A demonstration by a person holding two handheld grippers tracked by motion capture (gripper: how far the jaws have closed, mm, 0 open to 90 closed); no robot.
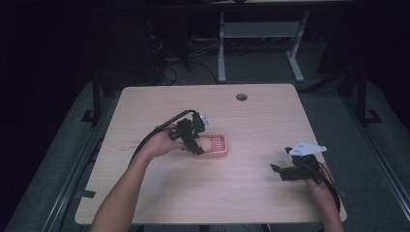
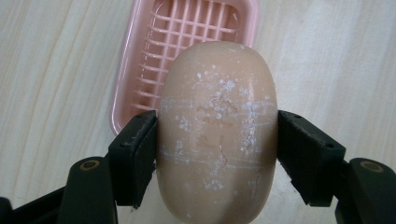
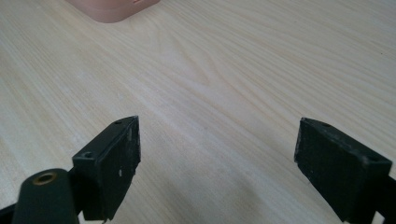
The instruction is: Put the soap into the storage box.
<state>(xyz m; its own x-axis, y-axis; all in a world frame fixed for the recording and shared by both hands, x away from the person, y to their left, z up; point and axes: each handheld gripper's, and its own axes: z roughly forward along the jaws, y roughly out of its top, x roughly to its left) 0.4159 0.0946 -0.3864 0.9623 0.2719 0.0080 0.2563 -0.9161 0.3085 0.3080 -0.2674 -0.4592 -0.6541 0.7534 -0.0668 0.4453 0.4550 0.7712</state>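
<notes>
A beige oval bar of soap (image 2: 217,130), flecked with white, sits between the jaws of my left gripper (image 2: 217,156), which is shut on its sides. Under and beyond it lies a pink slatted soap dish (image 2: 187,42). From above, the left gripper (image 1: 197,145) holds the soap (image 1: 205,144) over the left end of the dish (image 1: 218,145) near the table's middle. My right gripper (image 1: 279,170) stands open at the right front of the table; between its black jaws (image 3: 217,168) there is bare wood.
The light wooden table (image 1: 251,121) has a round cable hole (image 1: 241,96) near its far edge. A corner of the pink dish (image 3: 112,9) shows at the top of the right gripper view. Desk legs and cables stand on the floor beyond.
</notes>
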